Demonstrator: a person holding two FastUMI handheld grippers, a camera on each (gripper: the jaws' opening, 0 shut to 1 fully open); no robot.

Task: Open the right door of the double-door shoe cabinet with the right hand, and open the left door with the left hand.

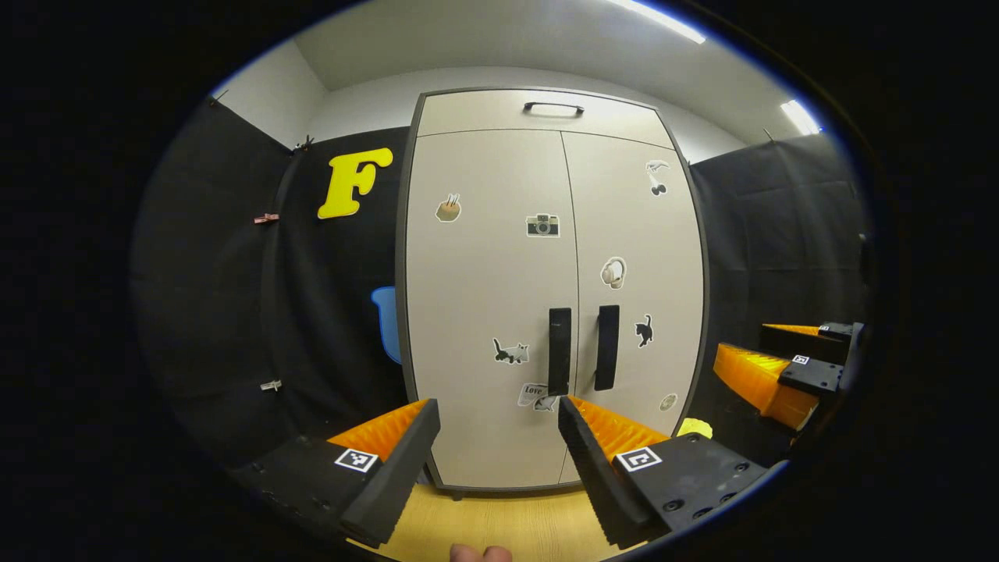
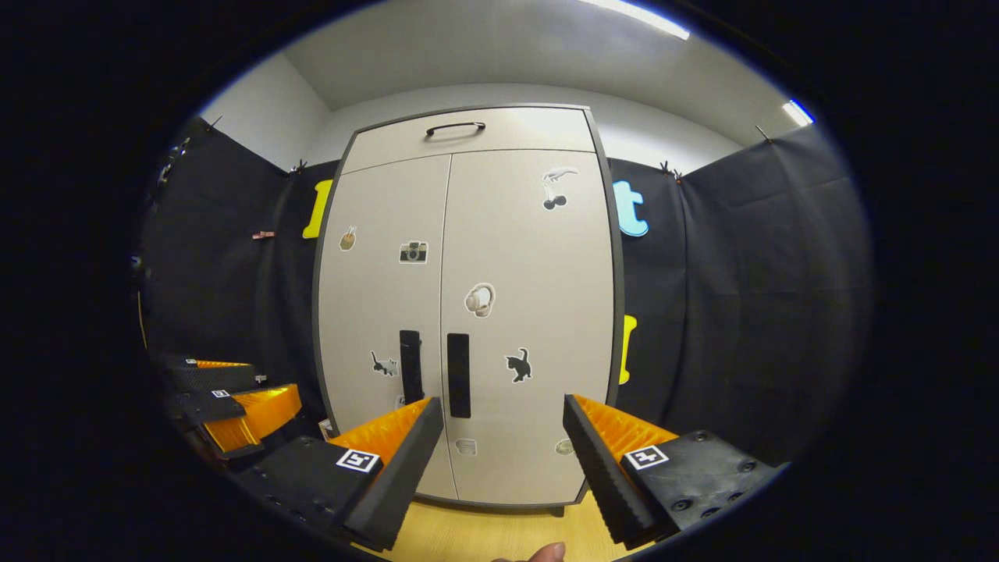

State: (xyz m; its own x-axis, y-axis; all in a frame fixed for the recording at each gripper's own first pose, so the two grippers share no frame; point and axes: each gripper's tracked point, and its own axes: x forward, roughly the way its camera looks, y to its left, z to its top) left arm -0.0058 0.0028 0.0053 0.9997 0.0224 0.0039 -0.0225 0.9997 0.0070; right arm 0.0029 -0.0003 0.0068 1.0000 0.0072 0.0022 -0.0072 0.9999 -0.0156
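Observation:
A pale double-door shoe cabinet (image 1: 484, 312) (image 2: 531, 312) stands straight ahead, both doors closed. Two dark vertical handles sit side by side at the middle seam: the left door handle (image 1: 559, 351) (image 2: 410, 365) and the right door handle (image 1: 606, 346) (image 2: 459, 375). My left gripper (image 1: 498, 425) is open, held short of the cabinet, roughly level with the bottom of the left handle. My right gripper (image 2: 503, 425) is open too, a little right of the right handle and clear of it. The right gripper (image 1: 780, 367) also shows at the right edge of the left gripper view, and the left gripper (image 2: 226, 398) at the left edge of the right gripper view.
A drawer with a curved dark handle (image 1: 553, 107) (image 2: 455, 126) tops the cabinet. Stickers dot both doors. Black cloth walls (image 1: 234, 297) (image 2: 741, 297) flank the cabinet closely. Light wooden floor (image 1: 499, 523) lies in front. Fingertips (image 1: 480, 554) show at the bottom edge.

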